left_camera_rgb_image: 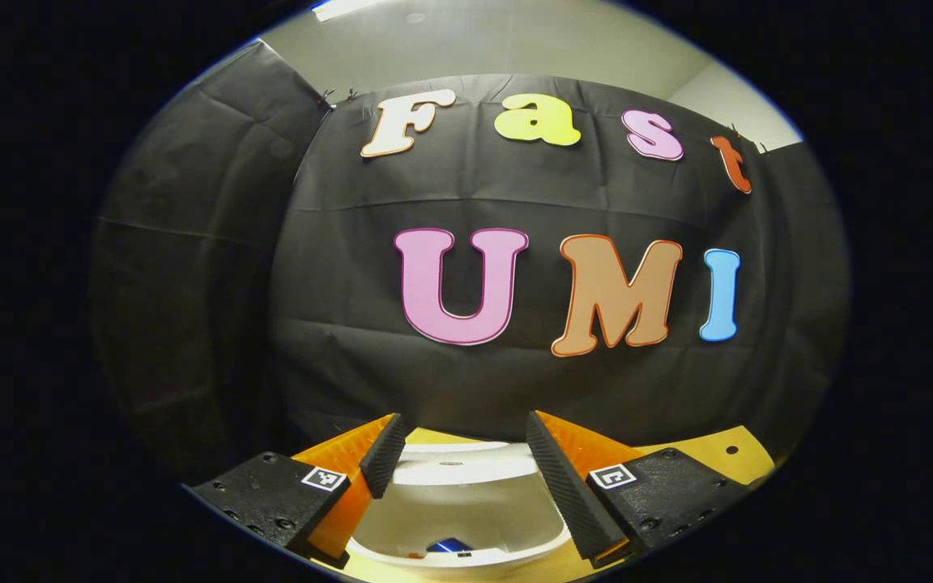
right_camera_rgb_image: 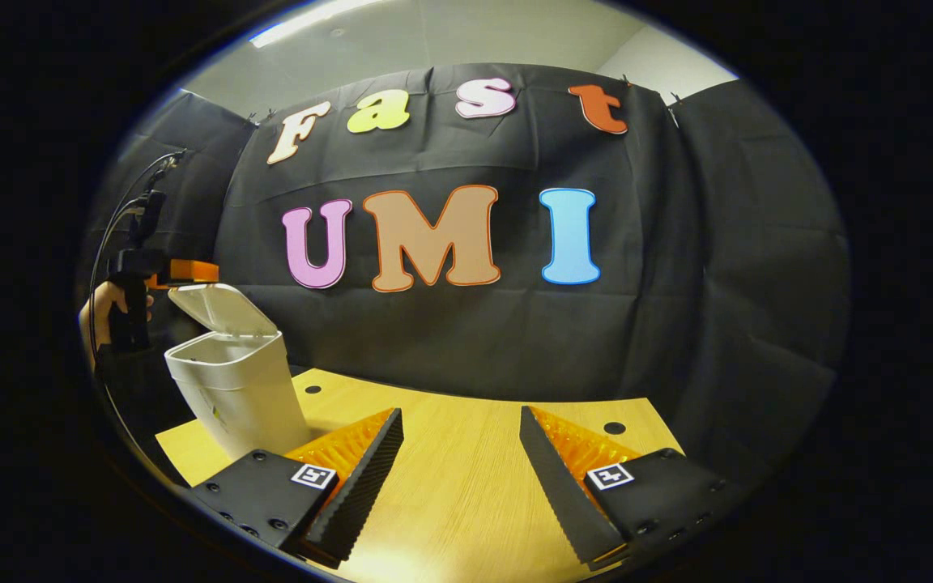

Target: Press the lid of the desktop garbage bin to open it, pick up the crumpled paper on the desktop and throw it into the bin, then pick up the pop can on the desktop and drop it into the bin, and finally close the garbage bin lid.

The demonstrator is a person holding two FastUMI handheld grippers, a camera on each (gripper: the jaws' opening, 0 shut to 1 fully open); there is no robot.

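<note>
Your left gripper (left_camera_rgb_image: 457, 465) hangs directly above white bin (left_camera_rgb_image: 466, 518), fingers apart. Bin mouth open between your fingers; something blue (left_camera_rgb_image: 448, 545) and small orange bit lie at bottom, too small to identify. From your right gripper (right_camera_rgb_image: 458, 461), same bin (right_camera_rgb_image: 240, 397) stands upright on desk, off to left beyond left finger. Lid (right_camera_rgb_image: 219, 309) tilted up, hinged at far rim.
</note>
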